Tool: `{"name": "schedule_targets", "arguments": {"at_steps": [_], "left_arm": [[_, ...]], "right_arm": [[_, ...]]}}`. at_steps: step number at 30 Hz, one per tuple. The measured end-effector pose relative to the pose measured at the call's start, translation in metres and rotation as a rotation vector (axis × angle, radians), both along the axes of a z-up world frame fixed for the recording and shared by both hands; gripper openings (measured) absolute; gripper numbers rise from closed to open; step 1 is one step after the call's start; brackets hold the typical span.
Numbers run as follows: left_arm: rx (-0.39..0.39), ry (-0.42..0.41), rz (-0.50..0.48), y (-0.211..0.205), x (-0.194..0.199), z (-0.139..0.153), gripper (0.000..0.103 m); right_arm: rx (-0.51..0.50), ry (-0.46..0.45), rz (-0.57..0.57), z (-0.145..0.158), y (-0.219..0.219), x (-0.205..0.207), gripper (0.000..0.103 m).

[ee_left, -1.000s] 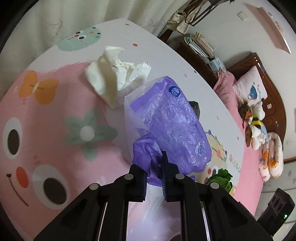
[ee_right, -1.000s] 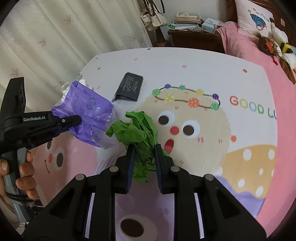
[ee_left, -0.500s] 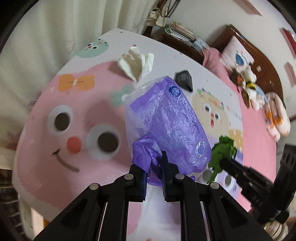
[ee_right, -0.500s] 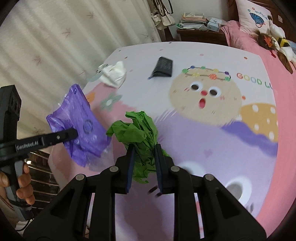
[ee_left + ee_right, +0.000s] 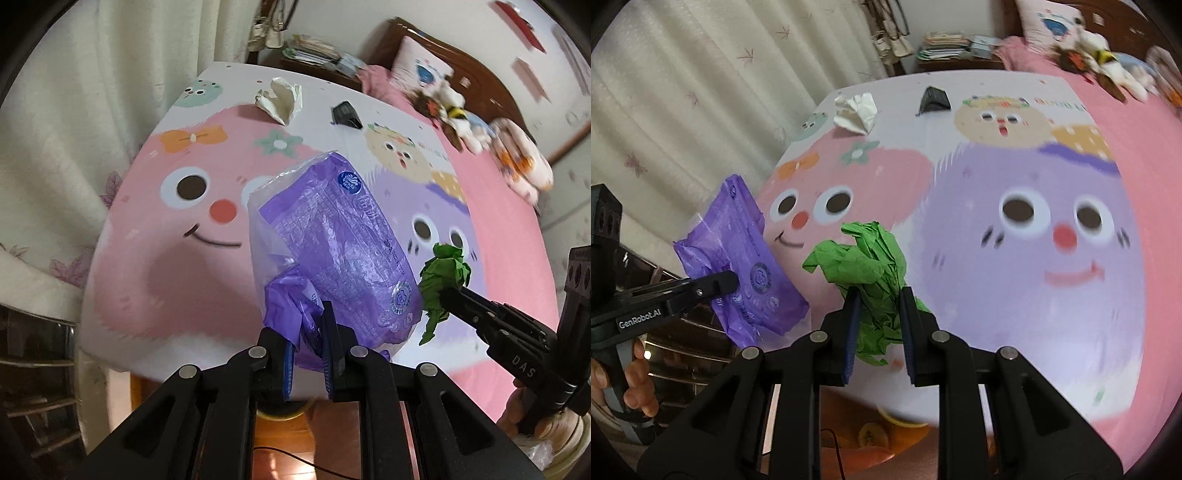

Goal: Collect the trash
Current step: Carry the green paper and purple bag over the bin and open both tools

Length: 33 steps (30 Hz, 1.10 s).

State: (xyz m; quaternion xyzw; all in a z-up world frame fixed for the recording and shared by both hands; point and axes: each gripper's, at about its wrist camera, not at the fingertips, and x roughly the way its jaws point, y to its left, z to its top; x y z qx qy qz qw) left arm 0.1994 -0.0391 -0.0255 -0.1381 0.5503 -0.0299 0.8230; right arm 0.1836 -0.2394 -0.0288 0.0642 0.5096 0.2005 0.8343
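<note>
Above the near edge of the bed [image 5: 122, 295], two grippers hold trash up in the air. The left gripper [image 5: 309, 349] is clamped on a corner of a purple plastic wrapper [image 5: 332, 254], which stands up from its fingers. The right gripper [image 5: 877, 325] is squeezed tight on a crumpled green paper [image 5: 864, 266]. The two pieces are near each other but not touching.

On the bed is a cover with big cartoon faces in pink and purple. Near its far edge, close to the curtain [image 5: 683, 92], lies a crumpled white tissue [image 5: 280, 99]. Just beside the tissue, a little apart, lies a small black thing [image 5: 345, 114]; I cannot tell what it is. At the far right corner of the bed sit a pillow [image 5: 421, 72] and some stuffed toys [image 5: 454, 107]. A hand [image 5: 635, 380] holds the left gripper's handle.
</note>
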Motion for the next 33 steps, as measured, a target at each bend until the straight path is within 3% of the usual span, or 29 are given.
{"name": "schedule_targets", "arguments": {"at_steps": [6,11,19,25,33], "left_arm": [[0.022,-0.011,-0.123,0.016,-0.066,-0.003,0.012],[0.076,-0.003,-0.225,0.019,-0.12,-0.018,0.012],[0.077,0.079,-0.239,0.03,-0.174,-0.061,0.012],[0.104,0.122,-0.214,0.024,-0.192,-0.101,0.012],[0.068,0.146,-0.164,0.009,-0.19,-0.197,0.013]], "right_arm": [[-0.038,0.03,-0.078,-0.008,0.029,-0.082,0.018],[-0.096,0.093,-0.061,-0.025,0.055,-0.125,0.018],[-0.146,0.166,-0.065,-0.066,0.063,-0.163,0.018],[-0.149,0.276,-0.078,-0.13,0.054,-0.182,0.018],[-0.167,0.346,-0.115,-0.236,0.03,-0.194,0.018]]}}
